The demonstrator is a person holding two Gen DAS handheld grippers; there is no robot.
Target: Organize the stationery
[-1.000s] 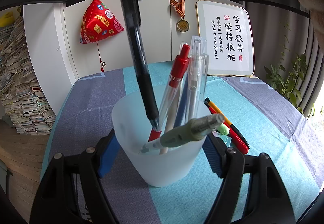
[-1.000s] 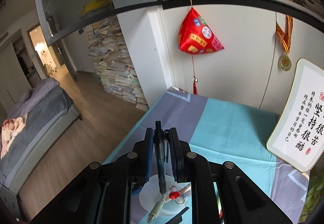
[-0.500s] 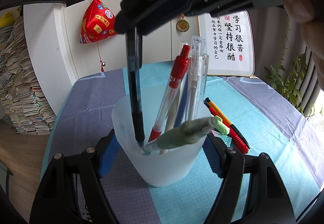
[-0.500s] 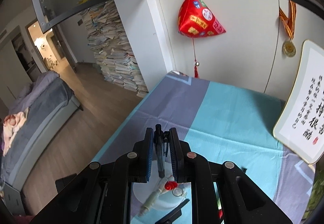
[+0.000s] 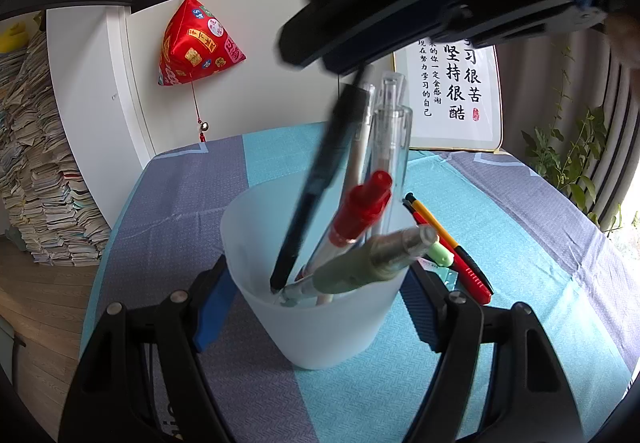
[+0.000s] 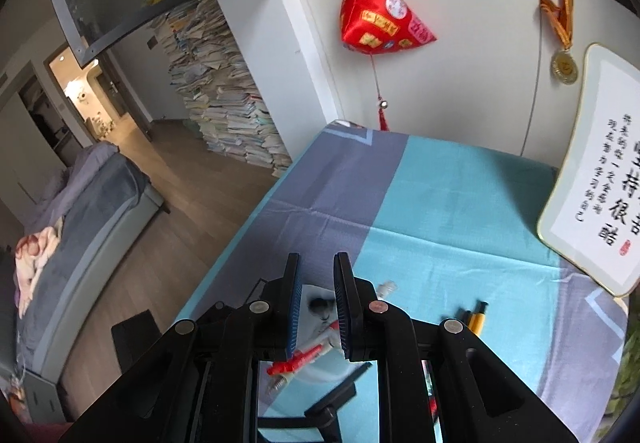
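Observation:
A frosted white cup [image 5: 320, 307] stands on the table between my left gripper's fingers [image 5: 212, 295], which press on its sides. It holds a black pen [image 5: 316, 183], a red-capped pen [image 5: 360, 207], a clear pen [image 5: 390, 147] and a green-grey marker [image 5: 372, 263]. My right gripper [image 6: 316, 283] hovers above the cup with its jaws parted and nothing between them; it also shows as a dark blur in the left wrist view [image 5: 440, 11]. The black pen's top [image 6: 319, 305] shows below the right gripper.
Loose pens, orange [image 5: 436, 227] and red-black [image 5: 468, 267], lie on the teal and grey tablecloth [image 5: 500, 243] right of the cup. A framed calligraphy board [image 5: 452, 91] leans on the wall behind. A red ornament [image 5: 196, 43] hangs at left. Paper stacks [image 6: 224, 99] stand beyond the table's left edge.
My right gripper lowered the black pen into the cup, opened and let it go. The pen now leans in the cup. The red pen has tipped lower.

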